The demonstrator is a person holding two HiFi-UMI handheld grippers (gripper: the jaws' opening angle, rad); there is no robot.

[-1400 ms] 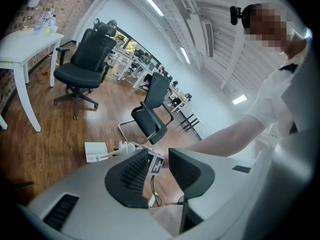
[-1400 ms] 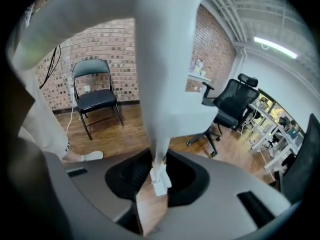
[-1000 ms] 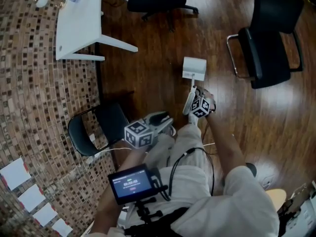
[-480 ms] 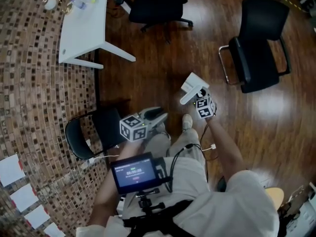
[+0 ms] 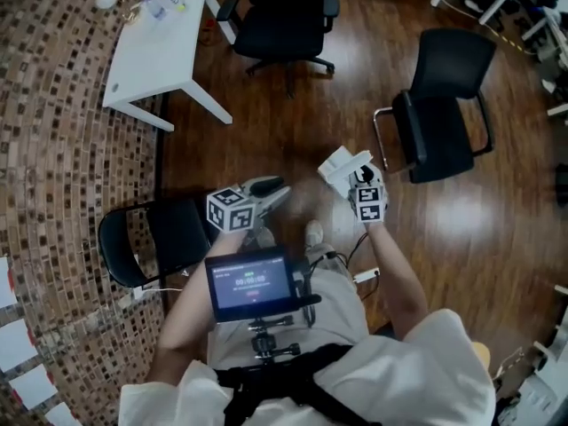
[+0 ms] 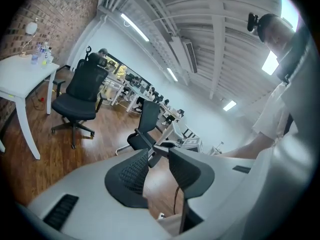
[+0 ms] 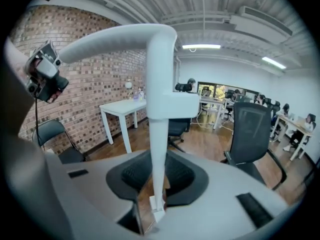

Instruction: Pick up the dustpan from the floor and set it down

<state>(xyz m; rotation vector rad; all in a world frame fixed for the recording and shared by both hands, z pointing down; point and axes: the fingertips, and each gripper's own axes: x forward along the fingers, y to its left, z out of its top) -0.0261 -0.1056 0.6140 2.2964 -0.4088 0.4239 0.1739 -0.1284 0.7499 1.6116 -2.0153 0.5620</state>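
Head view: the white plastic dustpan (image 5: 337, 163) is off the dark wooden floor (image 5: 266, 122), in front of the person's knees, held by the right gripper (image 5: 358, 177). In the right gripper view its jaws pinch the thin handle near its lower end, and the dustpan (image 7: 159, 129) rises upright from them. The left gripper (image 5: 279, 187) is just beside it to the left, its jaws spread with nothing between them.

A black folding chair (image 5: 151, 238) stands close on the left against the brown brick wall (image 5: 53, 149). A black chrome-framed chair (image 5: 439, 122) is near on the right. A white table (image 5: 151, 56) and a black swivel office chair (image 5: 284, 16) stand farther ahead. Bare floor lies open between the chairs straight ahead.
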